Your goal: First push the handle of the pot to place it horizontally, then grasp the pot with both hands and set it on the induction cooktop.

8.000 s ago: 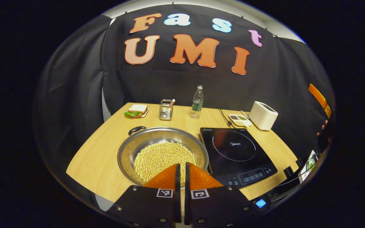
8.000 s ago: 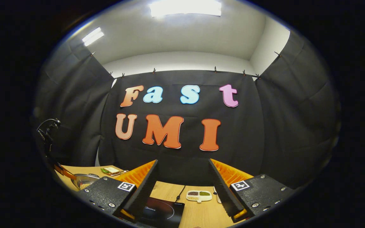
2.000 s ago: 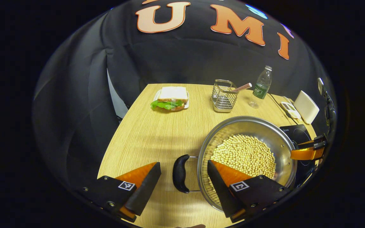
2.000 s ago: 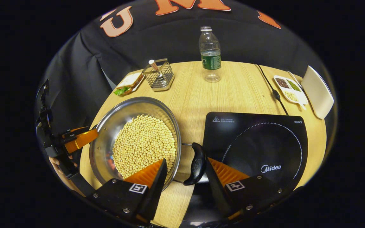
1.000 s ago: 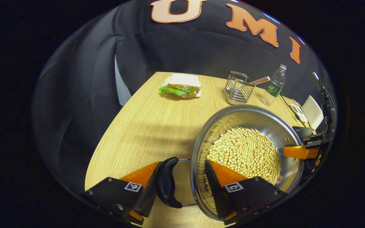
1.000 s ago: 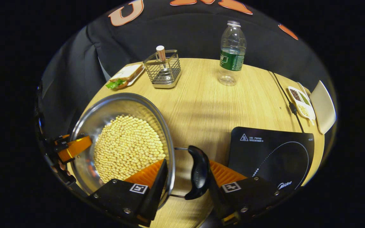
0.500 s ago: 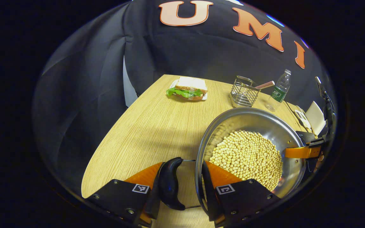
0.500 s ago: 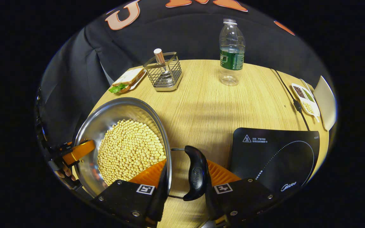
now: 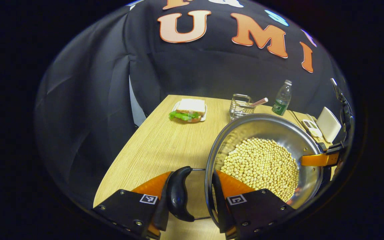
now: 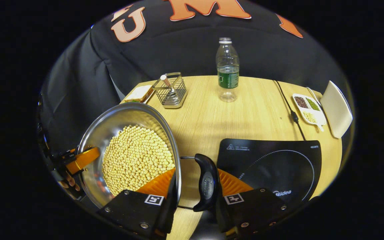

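1. Across the middle of both views lay the wooden table (image 10: 255,110), with the induction cooktop (image 10: 278,163) at lower right of the right gripper view.
2. The pot (image 9: 265,133) (full of pale beans) sat centre-right in the left gripper view, beside the cooktop, not on it.
3. The left gripper (image 9: 189,195) pinched the rim and black handle (image 9: 178,195) at bottom centre.
4. The right gripper (image 10: 195,191) likewise clamped the other handle (image 10: 206,186).

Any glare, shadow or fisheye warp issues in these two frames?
Left gripper view: table edge bows strongly, pot rim in focus, soft shadow bands on the wood. Right gripper view: mild sheen on the induction cooktop, no blown highlights; bottle sharp, beans evenly lit.
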Demonstrator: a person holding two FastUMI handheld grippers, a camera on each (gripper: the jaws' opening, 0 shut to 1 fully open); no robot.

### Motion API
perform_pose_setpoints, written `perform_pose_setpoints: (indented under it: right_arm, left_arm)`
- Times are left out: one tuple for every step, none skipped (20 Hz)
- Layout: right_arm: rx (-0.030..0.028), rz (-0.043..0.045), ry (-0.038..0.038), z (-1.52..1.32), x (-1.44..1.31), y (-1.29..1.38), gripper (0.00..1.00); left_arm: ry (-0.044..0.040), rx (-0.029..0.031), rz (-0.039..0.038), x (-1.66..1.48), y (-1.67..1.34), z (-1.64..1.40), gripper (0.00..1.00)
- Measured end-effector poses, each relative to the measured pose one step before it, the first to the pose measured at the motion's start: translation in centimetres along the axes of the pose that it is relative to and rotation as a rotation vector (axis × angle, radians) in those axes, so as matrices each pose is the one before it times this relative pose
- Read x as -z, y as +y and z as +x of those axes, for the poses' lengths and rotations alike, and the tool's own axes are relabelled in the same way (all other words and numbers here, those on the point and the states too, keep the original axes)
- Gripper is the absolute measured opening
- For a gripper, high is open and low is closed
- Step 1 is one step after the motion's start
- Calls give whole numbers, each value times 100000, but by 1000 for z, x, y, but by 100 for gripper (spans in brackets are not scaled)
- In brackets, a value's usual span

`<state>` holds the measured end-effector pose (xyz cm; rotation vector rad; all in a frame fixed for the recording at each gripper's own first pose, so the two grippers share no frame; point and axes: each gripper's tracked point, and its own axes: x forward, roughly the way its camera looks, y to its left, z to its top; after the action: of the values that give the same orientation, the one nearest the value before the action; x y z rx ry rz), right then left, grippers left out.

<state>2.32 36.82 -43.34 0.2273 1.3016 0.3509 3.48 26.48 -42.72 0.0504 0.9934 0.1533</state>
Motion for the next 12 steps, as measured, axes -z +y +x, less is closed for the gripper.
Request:
perform_pose_setpoints:
  right_arm:
    - [353,177,-704,-506,-236,-272,51]
    - [375,69,-989,-375,-213,-291,51]
    - [476,373,-1091,-422,-103,-242,51]
    - [545,105,-1225,-405,-214,-307,51]
    - [490,228,-912,-341,-80,-359,51]
    - [471,233,-739,-542,-119,-370,51]
    - [623,672,-654,-537,-86,-396,52]
    - [671,414,-275,-360,-37,-411,52]
    - [725,517,-112,-331,1,-47,52]
    - [732,479,-278,-234,-136,-155,52]
    - [758,591,84,278,411,141,52]
    - [839,628,-426,-188,30,-71,51]
  left_arm:
    - [-413,461,287,-125,-46,76,59]
    - [-311,695,291,21,12,-49,60]
    - [-595,729,200,-171,31,19,60]
    - [-734,602,493,-40,95,-9,59]
    - [-713,663,449,-82,32,55,59]
    - [-611,801,487,106,-102,104,60]
    - [-367,877,668,-17,-132,211,60]
    - [-361,814,952,51,-40,-85,60]
    - [-342,904,1245,-87,100,41,60]
    - [-539,929,1125,-122,-36,71,59]
    - [-340,888,549,-133,-57,44,60]
    - [-104,1003,549,-91,-80,93,60]
